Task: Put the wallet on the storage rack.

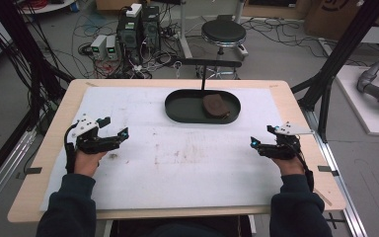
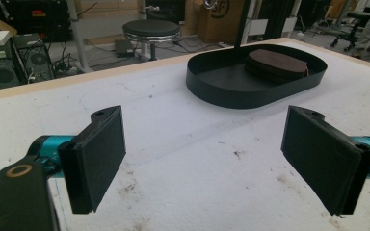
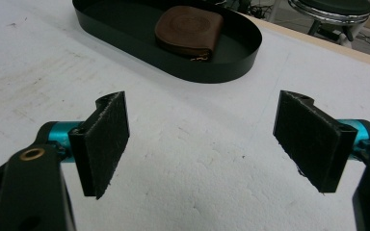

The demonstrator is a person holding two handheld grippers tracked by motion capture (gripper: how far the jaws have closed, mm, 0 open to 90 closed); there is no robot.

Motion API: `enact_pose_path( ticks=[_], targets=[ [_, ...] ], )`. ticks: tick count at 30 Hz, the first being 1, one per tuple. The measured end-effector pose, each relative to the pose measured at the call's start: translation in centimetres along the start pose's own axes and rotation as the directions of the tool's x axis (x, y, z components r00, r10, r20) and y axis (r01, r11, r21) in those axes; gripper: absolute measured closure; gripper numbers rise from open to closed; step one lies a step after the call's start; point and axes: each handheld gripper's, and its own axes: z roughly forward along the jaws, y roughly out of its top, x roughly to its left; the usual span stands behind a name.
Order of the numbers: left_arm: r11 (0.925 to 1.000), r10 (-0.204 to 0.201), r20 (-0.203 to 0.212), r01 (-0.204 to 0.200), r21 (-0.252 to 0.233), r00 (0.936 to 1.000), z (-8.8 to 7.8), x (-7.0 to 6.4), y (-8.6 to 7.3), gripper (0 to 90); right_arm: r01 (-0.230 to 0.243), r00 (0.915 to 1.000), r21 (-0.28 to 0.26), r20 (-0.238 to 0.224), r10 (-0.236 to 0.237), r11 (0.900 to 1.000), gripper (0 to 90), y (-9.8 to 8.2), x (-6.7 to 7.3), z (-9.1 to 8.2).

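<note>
1. Left tongs [image 1: 112, 127]: held open, empty, near the tabletop's [image 1: 49, 148] left edge.
2. Right tongs [image 1: 260, 136]: held open, empty, near the right edge.
3. Brown pouch [image 1: 215, 105]: laid in the black tray [image 1: 177, 106], toward the far edge.

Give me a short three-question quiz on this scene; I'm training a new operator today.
1. True or false: the pouch lies inside the tray.
2. Which end of the tray holds the pouch, seen from the high view: A left, B right, C middle?
3. How do the jaws of the left gripper and the right gripper stand?

Key: 1 true. 2 B. 3 Both open, holding nothing, over the white mat.
</note>
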Motion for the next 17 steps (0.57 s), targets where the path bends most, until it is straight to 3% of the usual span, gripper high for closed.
enact_pose_path(
  ticks=[17],
  targets=[
    [0.9999,-0.006,-0.005,0.006,0.014,1.0,0.15,0.27,-0.32,15.5,-0.003,0.9999,0.013,0.012,0.003,1.0,20.6,-0.27,-0.25,0.86]
  ],
)
